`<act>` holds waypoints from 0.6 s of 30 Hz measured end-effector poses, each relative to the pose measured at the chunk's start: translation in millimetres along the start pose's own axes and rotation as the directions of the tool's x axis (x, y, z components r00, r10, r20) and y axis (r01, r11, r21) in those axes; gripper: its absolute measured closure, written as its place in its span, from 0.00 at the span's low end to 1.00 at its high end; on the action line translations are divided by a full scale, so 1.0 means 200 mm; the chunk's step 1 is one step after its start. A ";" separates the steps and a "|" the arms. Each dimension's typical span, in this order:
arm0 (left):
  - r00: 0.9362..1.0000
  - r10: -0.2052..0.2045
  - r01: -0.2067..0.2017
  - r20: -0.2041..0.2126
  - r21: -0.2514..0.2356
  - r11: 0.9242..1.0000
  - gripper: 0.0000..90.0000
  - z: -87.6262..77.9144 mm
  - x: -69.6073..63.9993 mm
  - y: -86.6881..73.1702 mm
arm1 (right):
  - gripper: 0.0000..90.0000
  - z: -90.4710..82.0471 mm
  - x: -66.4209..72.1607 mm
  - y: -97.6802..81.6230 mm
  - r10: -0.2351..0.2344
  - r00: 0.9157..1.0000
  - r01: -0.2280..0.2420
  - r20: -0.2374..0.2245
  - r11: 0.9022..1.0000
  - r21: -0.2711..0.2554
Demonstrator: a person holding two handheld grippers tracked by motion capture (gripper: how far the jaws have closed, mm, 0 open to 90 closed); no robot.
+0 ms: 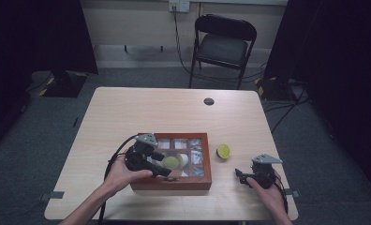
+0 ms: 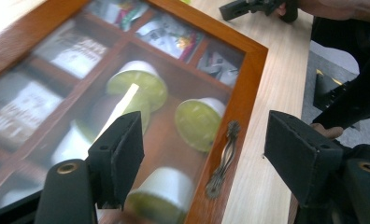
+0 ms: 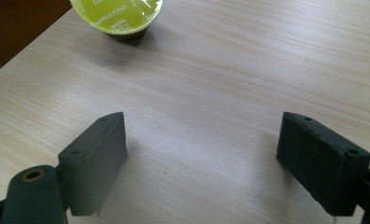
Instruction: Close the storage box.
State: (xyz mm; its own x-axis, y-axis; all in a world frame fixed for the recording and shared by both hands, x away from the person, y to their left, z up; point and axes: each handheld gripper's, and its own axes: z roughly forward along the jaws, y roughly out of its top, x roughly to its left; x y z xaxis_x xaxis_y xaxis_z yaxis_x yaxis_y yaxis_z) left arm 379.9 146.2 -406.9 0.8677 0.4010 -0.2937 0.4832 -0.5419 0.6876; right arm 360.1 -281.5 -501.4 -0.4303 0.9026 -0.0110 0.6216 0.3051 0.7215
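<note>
The yellow-green capsule lid [image 3: 117,14] is showing the word "CAPPUCCINO". Smaller print beside it is blurring out. Packets inside the box [image 2: 241,93] are staying unreadable.

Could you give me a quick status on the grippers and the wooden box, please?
Left gripper open over wooden box, lid closed. Right gripper open, empty, on table. One coffee pod outside, right of box. Nothing in the way.

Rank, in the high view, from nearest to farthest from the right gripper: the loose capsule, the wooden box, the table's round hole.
From the right gripper:
1. Loose capsule, on the table just left and beyond.
2. Wooden box, farther left.
3. Round hole, near the far edge.
</note>
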 end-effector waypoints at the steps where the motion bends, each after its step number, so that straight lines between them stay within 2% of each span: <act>1: 1.000 -0.006 0.006 -0.007 -0.005 1.000 0.30 -0.02 0.01 -0.01 | 0.17 0.00 0.00 0.00 0.000 1.000 0.000 0.000 1.000 0.000; 5: 0.999 -0.027 0.026 -0.035 -0.041 0.999 0.28 -0.07 0.03 -0.02 | 0.17 0.00 0.00 0.00 0.000 1.000 0.000 0.001 1.000 0.000; 8: 0.998 -0.025 0.022 -0.055 -0.040 0.999 0.25 -0.10 0.04 -0.04 | 0.17 0.00 0.00 0.00 0.001 1.000 -0.001 0.001 1.000 0.001; 10: 0.997 -0.033 0.030 -0.075 -0.039 0.999 0.25 -0.12 0.05 -0.05 | 0.17 0.00 0.00 0.00 0.002 1.000 -0.002 0.001 1.000 0.001; 12: 0.994 -0.044 0.039 -0.099 -0.058 0.998 0.25 -0.14 0.06 -0.07 | 0.17 0.00 0.00 0.00 0.001 1.000 -0.001 0.001 1.000 0.001; 15: 0.993 -0.062 0.053 -0.105 -0.079 0.995 0.25 -0.18 0.08 -0.11 | 0.17 0.00 0.00 0.00 0.002 1.000 -0.002 0.001 1.000 0.001; 18: 0.988 -0.087 0.076 -0.128 -0.086 0.993 0.25 -0.22 0.11 -0.14 | 0.17 0.00 0.00 0.00 0.001 1.000 -0.001 0.001 1.000 0.001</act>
State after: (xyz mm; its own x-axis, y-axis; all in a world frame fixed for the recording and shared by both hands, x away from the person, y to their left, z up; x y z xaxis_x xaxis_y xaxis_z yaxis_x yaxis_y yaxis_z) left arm 379.2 202.3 -404.0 0.8003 0.5381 -0.2646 0.5361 -0.4443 0.7178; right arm 360.1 -281.5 -501.4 -0.4290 0.9033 -0.0104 0.6228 0.3040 0.7209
